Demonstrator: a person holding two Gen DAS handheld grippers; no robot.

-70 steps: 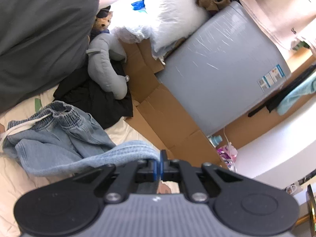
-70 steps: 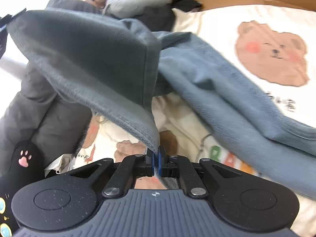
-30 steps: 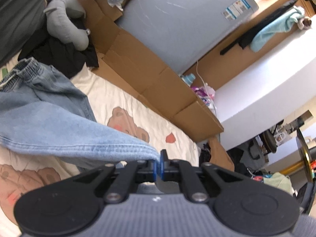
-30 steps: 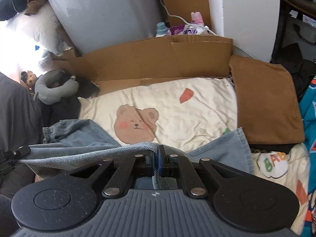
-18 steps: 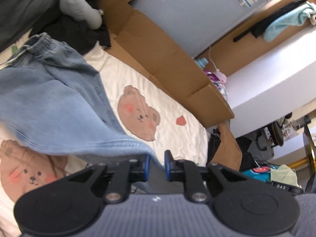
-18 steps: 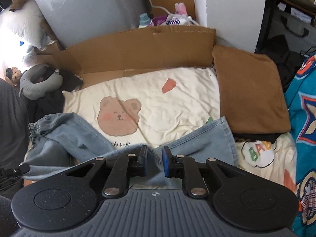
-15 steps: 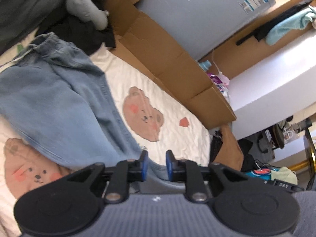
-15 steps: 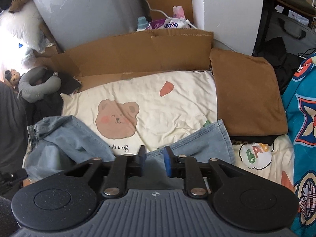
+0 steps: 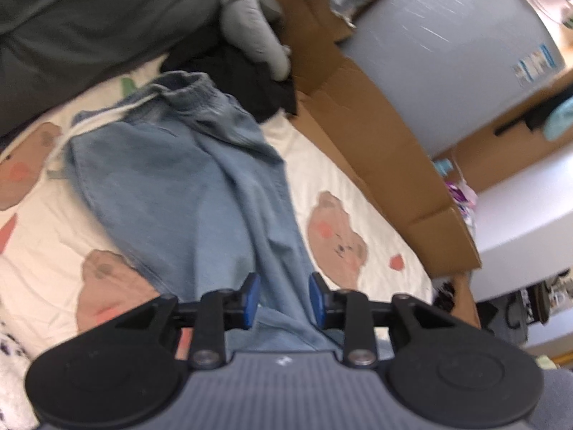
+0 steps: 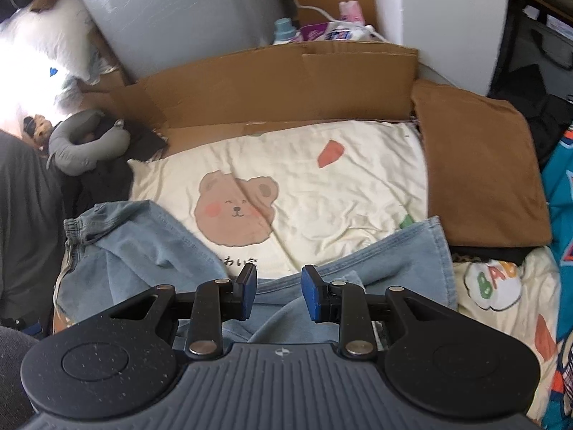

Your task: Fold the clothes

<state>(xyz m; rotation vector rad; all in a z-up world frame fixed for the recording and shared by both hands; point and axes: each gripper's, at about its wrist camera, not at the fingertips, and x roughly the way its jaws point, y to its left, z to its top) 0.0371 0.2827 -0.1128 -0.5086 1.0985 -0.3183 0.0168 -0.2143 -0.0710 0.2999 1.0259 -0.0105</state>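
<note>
Bedding: cream sheet printed with brown bear faces [image 10: 322, 186], rumpled
Barrier: flattened brown cardboard [image 10: 272, 82] standing along the sheet's far edge
Behind it: large grey plastic-wrapped slab [image 10: 172, 10] leaning, a white wall block [image 10: 444, 7] beside it
Right side: folded brown cloth [image 10: 476, 172] lying just beside the sheet
Left corner: grey U-shaped neck pillow [image 10: 86, 143] on dark clothing
Light: strong daylight, blown out at upper left
</note>
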